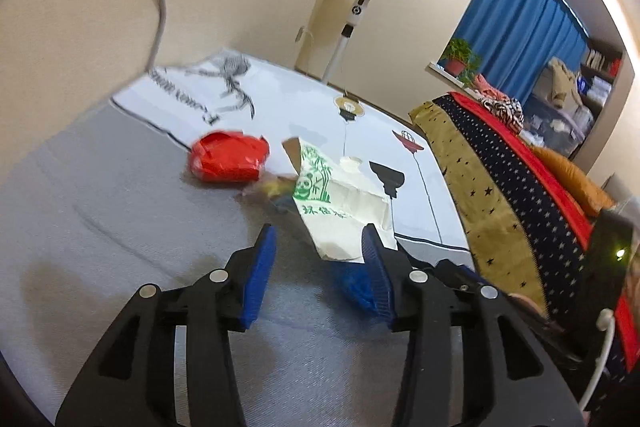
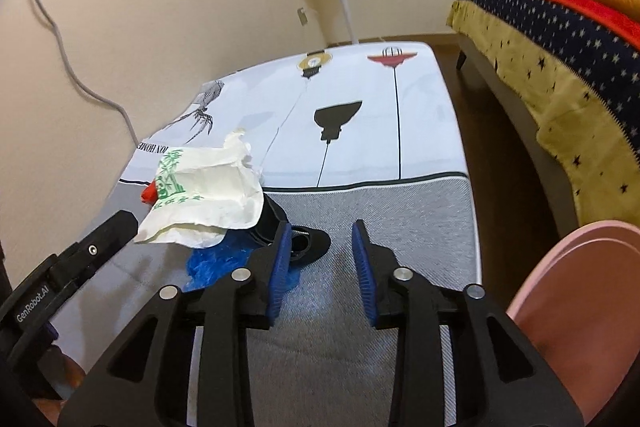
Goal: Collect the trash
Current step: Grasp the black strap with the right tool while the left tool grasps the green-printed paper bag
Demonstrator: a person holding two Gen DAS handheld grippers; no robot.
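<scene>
Paper bag (image 1: pixel 344 215) just ahead of left tool (image 1: pixel 320 243) (gaping), possibly touching

paper bag (image 1: pixel 344 211) right of wrapper (image 1: pixel 228 157)

Red wrapper (image 2: pixel 149 193) mostly behind paper bag (image 2: pixel 208 195)

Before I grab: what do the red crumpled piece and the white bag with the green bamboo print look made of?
Red crumpled wrapper: likely foil or glossy plastic film, given its sharp creases and bright glints. White bag with green bamboo print: looks like matte paper, with stiff folds, a torn ragged edge and no shine, though thin coated paper is possible.
</scene>
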